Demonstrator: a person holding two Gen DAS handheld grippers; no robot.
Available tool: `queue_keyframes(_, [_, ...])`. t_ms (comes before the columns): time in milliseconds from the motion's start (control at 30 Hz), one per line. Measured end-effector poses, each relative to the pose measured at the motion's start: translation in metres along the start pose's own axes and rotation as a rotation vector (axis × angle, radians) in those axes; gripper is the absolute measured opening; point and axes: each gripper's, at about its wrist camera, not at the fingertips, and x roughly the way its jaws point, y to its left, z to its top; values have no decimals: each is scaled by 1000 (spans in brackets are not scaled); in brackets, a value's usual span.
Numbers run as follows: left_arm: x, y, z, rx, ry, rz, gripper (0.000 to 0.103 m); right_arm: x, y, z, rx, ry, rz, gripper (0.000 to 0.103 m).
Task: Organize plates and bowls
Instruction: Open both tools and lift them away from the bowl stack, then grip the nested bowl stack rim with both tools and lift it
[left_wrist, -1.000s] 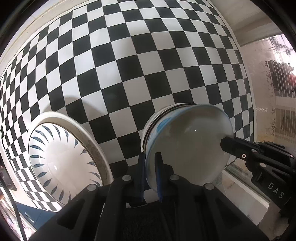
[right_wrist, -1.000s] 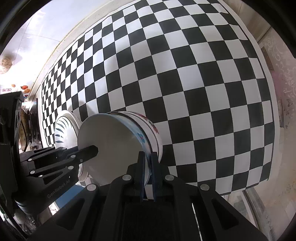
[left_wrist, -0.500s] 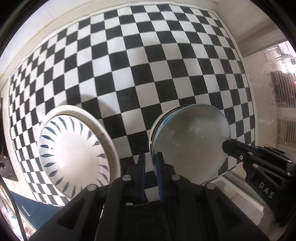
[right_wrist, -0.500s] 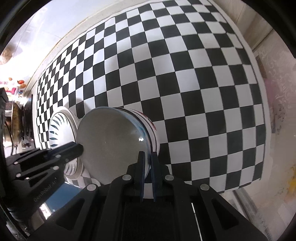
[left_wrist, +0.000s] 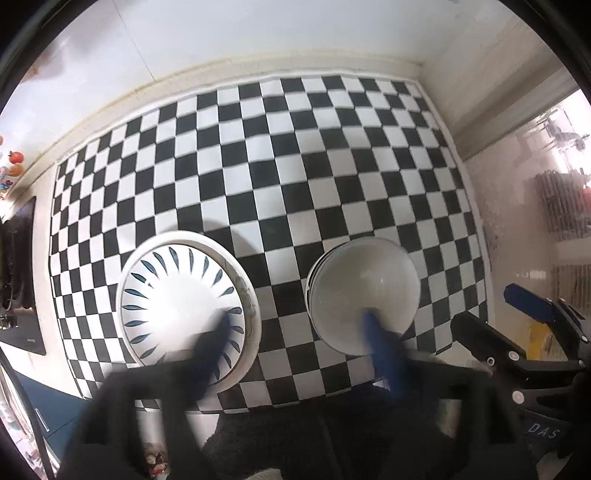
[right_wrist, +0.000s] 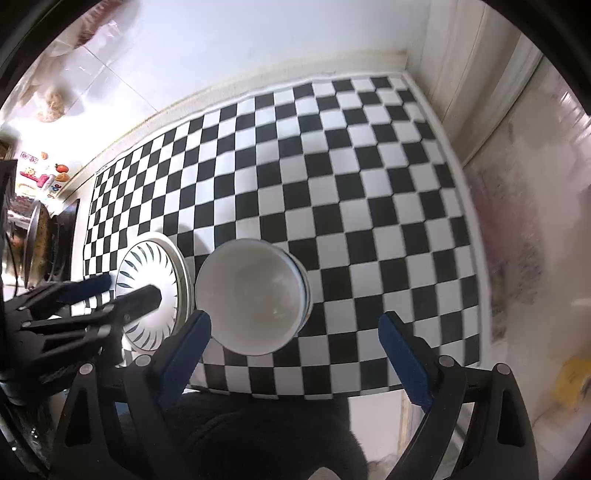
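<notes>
Left wrist view: looks straight down on a counter (left_wrist: 436, 354) covered by a black-and-white checked mat (left_wrist: 280, 177).
Left gripper (left_wrist: 295, 332): blurred, its jaws spread wide, having just been opening; nothing is clamped between them.
Left gripper fingers: one dark finger (left_wrist: 218, 332) lies across the plate's near edge in this view, the other, blue-padded, across the near edge of the bowl stack; neither presses on the ware.
Bowl stack (left_wrist: 364, 291): white bowls nested one in another, upright on the mat, right of the plate and apart from it, with checked squares showing between them.
Plate (left_wrist: 184, 299): white, with dark blue leaf strokes around its well, sitting on a wider pale plate whose rim shows at its right side.
Right gripper (left_wrist: 491, 325): seen at the right edge, off the mat's corner, well clear of the bowls.
Right wrist view: same counter from the other side.
Right gripper (right_wrist: 295, 332): jaws wide apart, having just been opening; the blue-padded fingers (right_wrist: 184, 354) stand either side of open mat.
Bowl stack (right_wrist: 251, 295): just ahead of the left-hand finger, overlapping its tip in the picture, not gripped.
Plate (right_wrist: 147, 291): left of the bowls, partly covered by the left gripper (right_wrist: 125, 291).
Wall (right_wrist: 258, 37): pale tiles behind the mat.
</notes>
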Motion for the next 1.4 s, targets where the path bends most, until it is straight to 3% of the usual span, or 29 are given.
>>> queue_keyframes(300, [-41, 4, -18, -75, -71, -4, 90, -65, 14, -18, -22, -126, -92, 95])
queue_keyframes(667, [-93, 2, -38, -116, -142, 43, 90, -126, 17, -30, -46, -227, -140, 95])
queue_keyframes(1133, [-102, -12, -44, -79, -164, 31, 90, -131, 15, -33, -38, -223, -129, 95])
queue_keyframes(1400, [-79, -12, -29, -79, -150, -1, 90, -91, 0, -21, -1, -150, -92, 95])
